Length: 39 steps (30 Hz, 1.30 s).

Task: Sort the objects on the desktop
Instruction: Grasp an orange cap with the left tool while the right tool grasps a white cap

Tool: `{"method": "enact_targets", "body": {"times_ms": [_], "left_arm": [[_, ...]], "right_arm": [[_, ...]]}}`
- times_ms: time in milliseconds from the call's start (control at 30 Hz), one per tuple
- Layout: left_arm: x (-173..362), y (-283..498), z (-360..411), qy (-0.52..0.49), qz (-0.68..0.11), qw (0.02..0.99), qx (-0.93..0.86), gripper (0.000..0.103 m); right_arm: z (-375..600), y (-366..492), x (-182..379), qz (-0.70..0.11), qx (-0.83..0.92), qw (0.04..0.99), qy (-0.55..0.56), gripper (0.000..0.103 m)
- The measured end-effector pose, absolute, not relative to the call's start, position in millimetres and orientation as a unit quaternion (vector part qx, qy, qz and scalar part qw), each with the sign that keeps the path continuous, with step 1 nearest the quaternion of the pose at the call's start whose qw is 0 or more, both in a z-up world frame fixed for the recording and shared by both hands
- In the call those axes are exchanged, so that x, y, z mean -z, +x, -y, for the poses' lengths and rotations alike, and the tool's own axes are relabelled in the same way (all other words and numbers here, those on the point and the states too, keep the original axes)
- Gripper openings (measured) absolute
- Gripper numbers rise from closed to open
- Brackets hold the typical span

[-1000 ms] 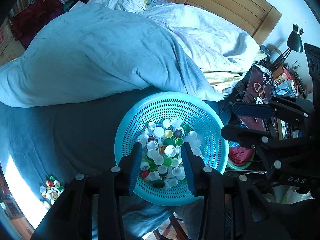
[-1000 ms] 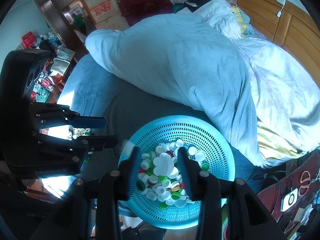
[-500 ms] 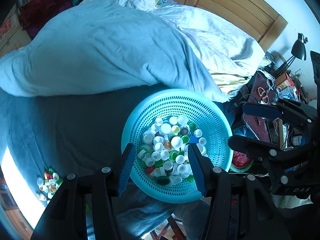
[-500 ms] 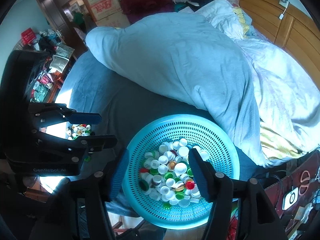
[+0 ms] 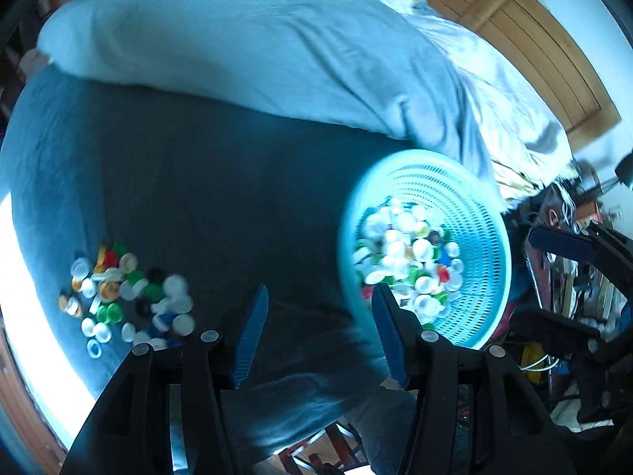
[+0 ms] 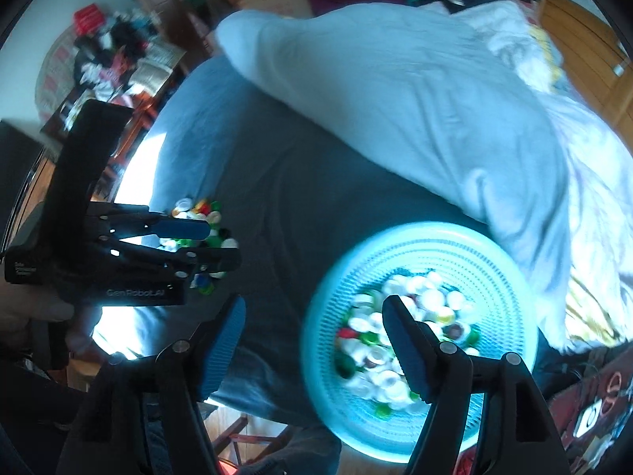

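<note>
Looking down both grippers, we see a turquoise basket (image 5: 490, 213) on the dark blue bedsheet (image 5: 205, 182), with a heap of bottle caps (image 5: 407, 261) in its bowl: mostly white, with some green, red and yellow among them. In the left view the basket lies at about three o'clock; in the right view (image 6: 510, 261) it lies at about five o'clock, blurred. A second, loose pile of caps (image 5: 126, 297) lies directly on the sheet at about eight o'clock in the left view, well apart from the basket. A pale blue duvet (image 5: 277, 39) is bunched across the bed at twelve o'clock.

Our left gripper (image 5: 316, 316) stands released with nothing between its blue pads; only bare sheet shows in the gap. Our right gripper (image 6: 312, 336) is also released and empty, its far finger overlapping the basket's near rim in the picture. In the right view the left gripper (image 6: 221, 243) hangs over the loose pile at nine o'clock.

A second ago both grippers framed the basket's heap between narrow jaws. Since then both views have swung toward the loose pile, so the basket has slid off to the side and the pile sits larger in the left view. The right jaws have just been opening, with nothing between them; the left jaws widened earlier in that second.
</note>
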<state>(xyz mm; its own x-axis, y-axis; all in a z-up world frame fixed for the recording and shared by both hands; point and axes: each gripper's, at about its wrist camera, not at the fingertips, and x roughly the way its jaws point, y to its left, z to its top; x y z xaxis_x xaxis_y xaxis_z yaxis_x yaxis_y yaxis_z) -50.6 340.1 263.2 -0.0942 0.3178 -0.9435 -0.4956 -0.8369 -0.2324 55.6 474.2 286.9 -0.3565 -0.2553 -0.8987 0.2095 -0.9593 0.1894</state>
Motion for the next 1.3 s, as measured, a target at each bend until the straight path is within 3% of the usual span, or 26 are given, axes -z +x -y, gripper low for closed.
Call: {"method": "enact_targets", "body": {"times_ms": [200,400,667,767,900,1000,1300], "left_arm": [[-237.5,-72.4,-265.6,-0.610,-0.067,0.237,-0.753,0.048],[-169.5,-129.4,-135.2,-0.637,-0.003,0.144,-0.757,0.048],[-46.9,-201.2,24.0,-0.666,0.202,0.105,-0.711,0.048],[-11.6,-192.9,55.7,-0.693,0.181,0.047,-0.697,0.051],[-22.3,-159.2,98.0,-0.666,0.149,-0.043,-0.730,0.048],[-29.3,-137.4,109.9,-0.651,0.187,-0.018,-0.735,0.048],[-39.5,-147.9,94.5,-0.585,0.110,0.016,-0.804,0.048]], "right_arm": [[-413.7,42.2,-275.4,0.003,0.813,0.166,0.559,0.081],[-363.2,36.8,-244.0,-0.016,0.787,0.183,0.590,0.081],[-309.2,42.7,-175.4,-0.015,0.739,0.185,0.648,0.081],[-285.3,48.0,-151.8,-0.019,0.720,0.199,0.665,0.081],[-253.0,49.7,-140.7,-0.029,0.709,0.228,0.667,0.081],[-234.8,45.3,-136.3,-0.028,0.709,0.242,0.662,0.081],[-219.1,32.9,-130.6,-0.029,0.713,0.235,0.660,0.083]]}}
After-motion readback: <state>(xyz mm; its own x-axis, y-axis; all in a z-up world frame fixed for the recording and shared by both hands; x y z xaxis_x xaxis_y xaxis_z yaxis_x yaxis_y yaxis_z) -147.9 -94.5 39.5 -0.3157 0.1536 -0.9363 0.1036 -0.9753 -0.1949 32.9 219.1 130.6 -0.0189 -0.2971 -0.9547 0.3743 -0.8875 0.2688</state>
